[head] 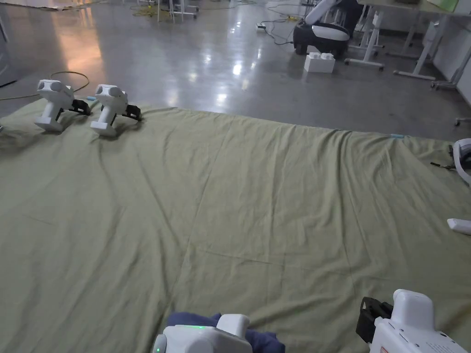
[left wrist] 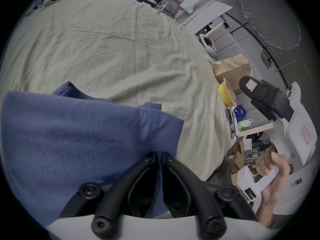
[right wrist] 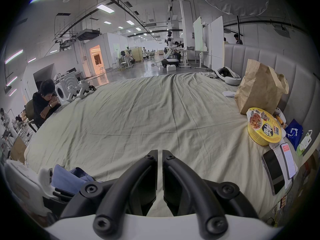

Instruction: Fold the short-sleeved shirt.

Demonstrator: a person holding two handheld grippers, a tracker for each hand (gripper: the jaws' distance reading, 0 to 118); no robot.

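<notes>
blue shirt (head: pixel 262 339) mostly hidden behind left tool body, right tool (head: pixel 368 317) cut by frame edge

The head view looked down and forward across the sheet (head: pixel 239 207) from its near edge. The left gripper view sat close above the shirt (left wrist: pixel 78 131), facing over the sheet. The right gripper view sat low, facing the hall. All shared the sheet.

Shirt at the near edge of the bed

The shirt (left wrist: pixel 83 133) lies on the sheet (head: pixel 257 207); two spare grippers (head: pixel 85 108) stand at the far left corner, a paper bag (right wrist: pixel 259 88) at the right edge.
</notes>
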